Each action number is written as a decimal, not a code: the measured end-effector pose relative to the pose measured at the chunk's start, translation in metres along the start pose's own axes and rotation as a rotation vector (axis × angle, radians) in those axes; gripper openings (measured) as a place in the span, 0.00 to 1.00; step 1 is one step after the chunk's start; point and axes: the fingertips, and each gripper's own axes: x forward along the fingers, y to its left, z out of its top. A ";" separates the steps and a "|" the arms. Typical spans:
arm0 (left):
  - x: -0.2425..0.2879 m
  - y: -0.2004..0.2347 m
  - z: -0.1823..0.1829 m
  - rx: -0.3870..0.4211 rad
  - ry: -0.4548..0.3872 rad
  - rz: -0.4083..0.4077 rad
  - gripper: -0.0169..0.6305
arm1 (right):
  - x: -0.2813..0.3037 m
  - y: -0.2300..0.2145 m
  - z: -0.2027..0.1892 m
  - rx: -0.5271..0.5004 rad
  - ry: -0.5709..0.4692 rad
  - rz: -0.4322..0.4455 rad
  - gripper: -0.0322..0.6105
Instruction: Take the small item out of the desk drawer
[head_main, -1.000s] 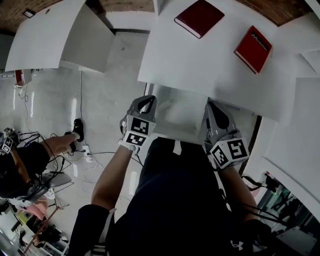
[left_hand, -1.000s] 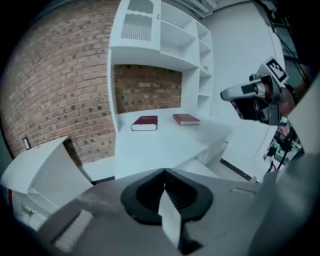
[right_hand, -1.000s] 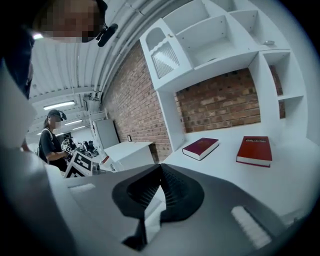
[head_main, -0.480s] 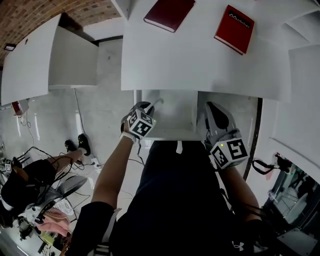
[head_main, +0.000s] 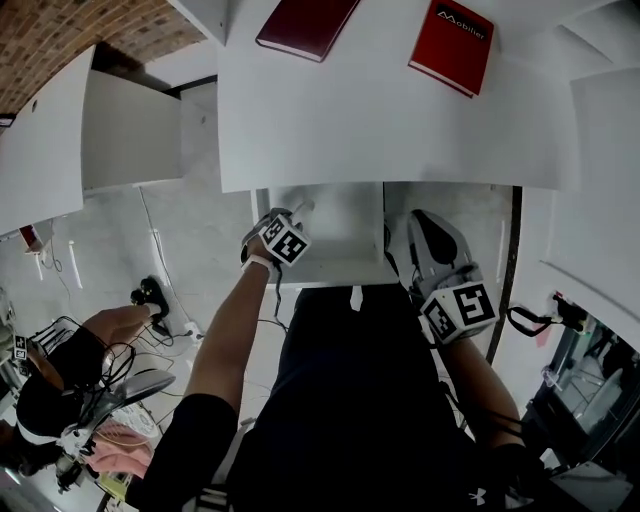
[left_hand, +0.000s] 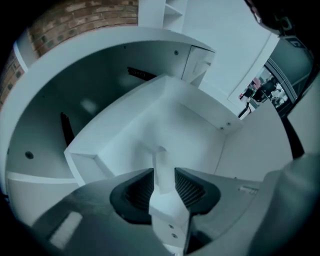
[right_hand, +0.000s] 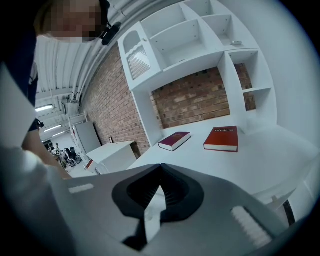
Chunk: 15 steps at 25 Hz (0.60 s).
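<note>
The bright red book (head_main: 450, 45), far right on the worktop (head_main: 350, 130), has white cover lettering that looks like "Mobilier". The left hand-held gripper (head_main: 298, 210) and right hand-held gripper (head_main: 418, 222) each carry black-and-white square code markers.

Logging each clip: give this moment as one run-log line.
left gripper: jaws just opening, small white block ahead between them, ungripped, in open white desk drawer | right gripper: shut, empty

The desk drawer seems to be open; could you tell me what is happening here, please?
A seated person holds tongs in each hand at a white desk. The left tongs point down into the open drawer; their jaws have just been opening, with a small white item between them, not yet gripped. The right tongs hang shut and empty by the desk edge.
</note>
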 end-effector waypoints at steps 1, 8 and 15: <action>0.006 0.000 -0.002 -0.003 0.012 -0.006 0.24 | 0.000 -0.001 -0.001 0.002 0.003 -0.003 0.05; 0.038 -0.004 -0.010 -0.001 0.088 -0.012 0.26 | -0.001 -0.009 -0.010 -0.004 0.032 -0.011 0.05; 0.057 -0.002 -0.020 -0.008 0.156 0.017 0.24 | 0.001 -0.008 -0.021 -0.013 0.076 -0.002 0.05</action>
